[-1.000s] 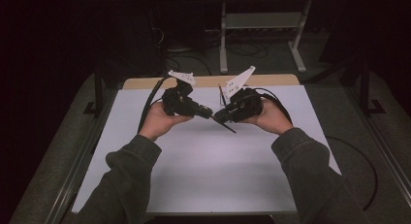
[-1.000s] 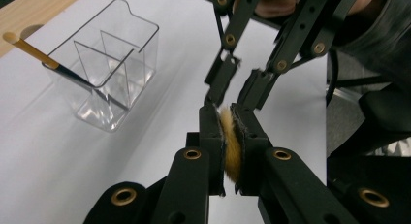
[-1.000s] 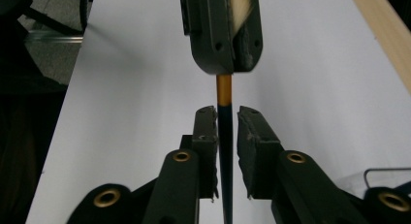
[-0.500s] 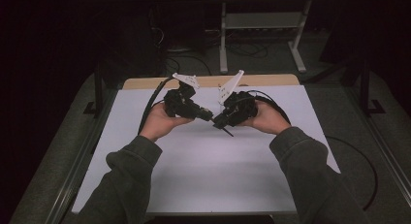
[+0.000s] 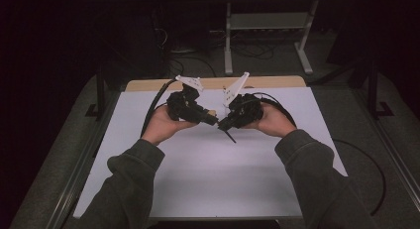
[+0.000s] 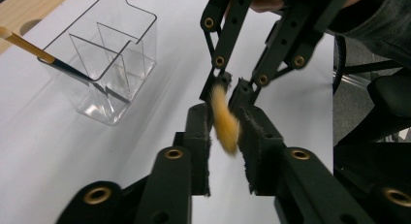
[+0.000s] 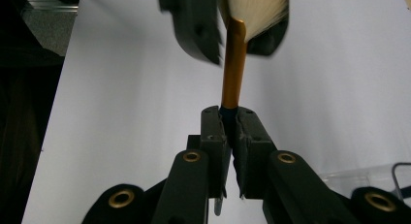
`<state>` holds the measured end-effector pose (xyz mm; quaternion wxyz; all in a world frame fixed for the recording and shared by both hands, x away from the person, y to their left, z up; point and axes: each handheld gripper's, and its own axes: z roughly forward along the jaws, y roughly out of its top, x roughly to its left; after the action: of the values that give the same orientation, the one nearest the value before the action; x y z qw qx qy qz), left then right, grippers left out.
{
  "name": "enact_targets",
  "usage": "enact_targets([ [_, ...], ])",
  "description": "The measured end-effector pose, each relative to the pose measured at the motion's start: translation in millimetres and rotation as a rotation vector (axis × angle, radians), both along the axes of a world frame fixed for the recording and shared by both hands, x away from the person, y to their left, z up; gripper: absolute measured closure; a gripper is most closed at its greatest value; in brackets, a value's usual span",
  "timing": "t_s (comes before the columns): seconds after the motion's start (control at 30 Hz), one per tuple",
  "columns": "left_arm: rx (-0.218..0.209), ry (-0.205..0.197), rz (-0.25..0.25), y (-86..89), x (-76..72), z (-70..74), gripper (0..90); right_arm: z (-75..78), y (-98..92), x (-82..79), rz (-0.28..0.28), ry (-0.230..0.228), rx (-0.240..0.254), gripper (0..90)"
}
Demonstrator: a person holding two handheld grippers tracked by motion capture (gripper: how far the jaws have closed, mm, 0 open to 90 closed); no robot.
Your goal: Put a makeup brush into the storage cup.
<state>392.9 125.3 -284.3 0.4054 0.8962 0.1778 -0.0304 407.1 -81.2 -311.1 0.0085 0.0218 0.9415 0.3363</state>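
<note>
Golden-bristled brush [image 6: 226, 120] is the thing getting passed around here; it's a makeup-type brush with a gold metal collar and a dark handle. Right gripper [image 7: 231, 118] has its jaws squeezed together on the brush, right where the collar meets the handle; in the right gripper view the collar [image 7: 234, 64] sticks straight up out of the pads and the fanned bristles sit at the far end, between the other claw's jaws.

Left gripper [image 6: 224, 132] has just been opening; its pads now stand a bit apart with the bristle tuft hanging between them, and from what I can see they're not pressing on it anymore; the tuft looks a little blurred in the left gripper view. Beyond its jaw tips you can see the right gripper's linkage arms coming in from the top.

From the high view both hands are held up over the white table cover [image 5: 208, 179], left gripper [image 5: 210, 119] and right gripper [image 5: 225, 124] pointing nose to nose, nearly touching; the dark handle end pokes out below the right one.

Off to the left of the left claw sits a clear plastic organizer [image 6: 109, 64] with compartments; another brush [image 6: 34, 48] leans in it, handle sticking out over the rim.
</note>
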Motion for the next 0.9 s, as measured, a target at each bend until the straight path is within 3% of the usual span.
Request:
enact_targets([
  [0.3, 0.002, -0.014, 0.03, 14.9, -5.6, -1.5, 63.9, 3.5, -16.7, 7.1, -0.047, 0.01, 0.012, 82.7],
  [0.4, 0.022, -0.027, 0.032, 18.6, -6.5, -2.5, 63.0, 4.8, -21.4, 9.8, -0.059, 0.017, 0.015, 82.7],
  [0.9, -0.017, -0.063, 0.12, 52.5, -17.5, -12.2, 57.2, 17.1, -38.1, 27.6, -0.139, 0.005, 0.024, 82.7],
])
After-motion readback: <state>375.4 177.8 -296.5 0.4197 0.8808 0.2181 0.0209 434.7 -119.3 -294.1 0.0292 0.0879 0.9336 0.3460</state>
